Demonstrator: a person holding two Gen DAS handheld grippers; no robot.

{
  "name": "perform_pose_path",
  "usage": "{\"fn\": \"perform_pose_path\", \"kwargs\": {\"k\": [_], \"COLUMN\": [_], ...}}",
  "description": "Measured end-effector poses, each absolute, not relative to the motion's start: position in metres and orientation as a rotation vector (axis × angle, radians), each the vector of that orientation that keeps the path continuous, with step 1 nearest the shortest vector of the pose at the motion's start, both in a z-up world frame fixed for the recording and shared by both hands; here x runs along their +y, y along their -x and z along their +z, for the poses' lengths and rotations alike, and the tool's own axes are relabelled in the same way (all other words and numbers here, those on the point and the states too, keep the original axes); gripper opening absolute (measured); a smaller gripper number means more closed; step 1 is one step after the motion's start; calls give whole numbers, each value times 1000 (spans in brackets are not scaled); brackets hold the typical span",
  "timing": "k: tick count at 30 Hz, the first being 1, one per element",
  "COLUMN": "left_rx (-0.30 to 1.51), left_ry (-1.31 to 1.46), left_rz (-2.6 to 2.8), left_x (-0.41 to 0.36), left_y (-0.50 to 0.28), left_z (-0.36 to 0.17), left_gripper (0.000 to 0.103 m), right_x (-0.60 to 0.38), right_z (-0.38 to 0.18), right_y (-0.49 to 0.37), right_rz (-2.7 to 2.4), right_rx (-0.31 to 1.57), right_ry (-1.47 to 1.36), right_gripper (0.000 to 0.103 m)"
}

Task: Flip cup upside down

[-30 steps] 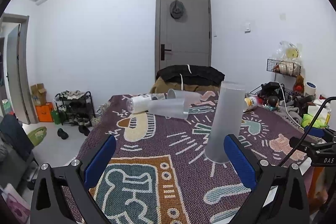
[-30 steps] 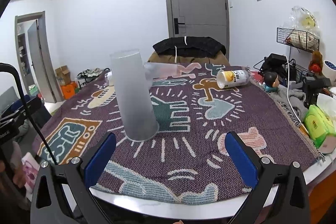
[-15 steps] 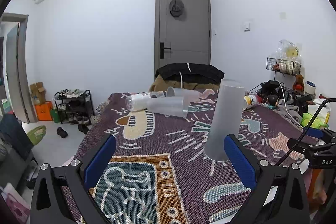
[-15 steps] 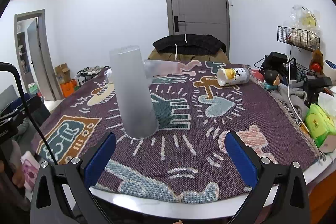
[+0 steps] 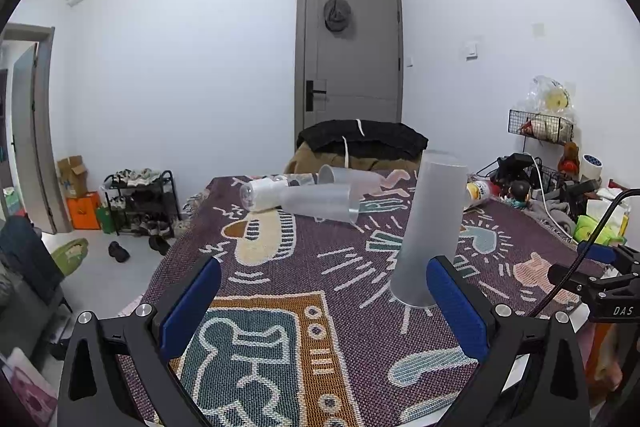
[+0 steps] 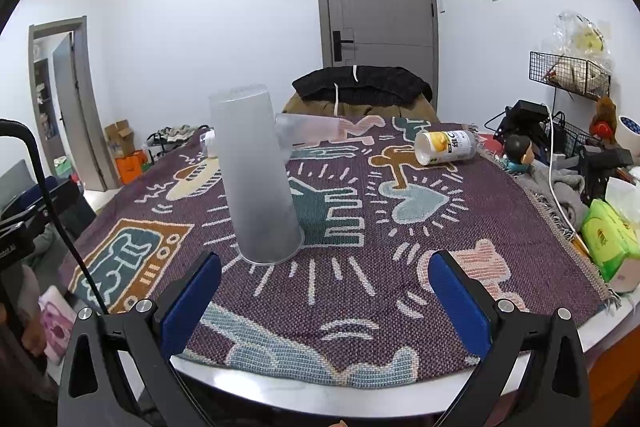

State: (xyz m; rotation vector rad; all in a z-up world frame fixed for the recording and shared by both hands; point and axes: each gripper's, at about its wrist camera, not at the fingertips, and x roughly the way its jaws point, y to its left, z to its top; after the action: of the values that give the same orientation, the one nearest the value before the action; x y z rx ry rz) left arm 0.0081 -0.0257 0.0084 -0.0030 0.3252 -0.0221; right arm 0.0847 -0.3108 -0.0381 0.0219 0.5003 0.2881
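A tall frosted plastic cup (image 5: 428, 231) stands upside down, wide rim down, on the patterned cloth; it also shows in the right wrist view (image 6: 258, 179). My left gripper (image 5: 322, 301) is open and empty, short of the cup, which stands just beyond its right finger (image 5: 456, 303). My right gripper (image 6: 324, 295) is open and empty, with the cup just beyond its left finger (image 6: 192, 301).
Two more frosted cups (image 5: 320, 203) and a white bottle (image 5: 260, 193) lie on their sides at the far end. A yellow-labelled can (image 6: 444, 147) lies at the right. The table edge (image 6: 320, 393) is close below. Clutter and a green pack (image 6: 608, 237) are at the right.
Both grippers have drawn back slightly and tilted up a little. The cup has stayed in place.
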Motion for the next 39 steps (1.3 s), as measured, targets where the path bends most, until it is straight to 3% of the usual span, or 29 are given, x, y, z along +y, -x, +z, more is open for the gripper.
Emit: {"fn": "perform_pose_path", "kwargs": {"k": [39], "left_rx": [332], "left_ry": [-6], "left_rz": [-19], "left_x": [-28], "left_y": [-9], "left_z": [8], "left_gripper": [103], "right_x": [-309], "right_z": [-38], "right_y": [-85], "right_rz": [285], "right_rx": [502], "right_ry": [-21], "right_gripper": [103]}}
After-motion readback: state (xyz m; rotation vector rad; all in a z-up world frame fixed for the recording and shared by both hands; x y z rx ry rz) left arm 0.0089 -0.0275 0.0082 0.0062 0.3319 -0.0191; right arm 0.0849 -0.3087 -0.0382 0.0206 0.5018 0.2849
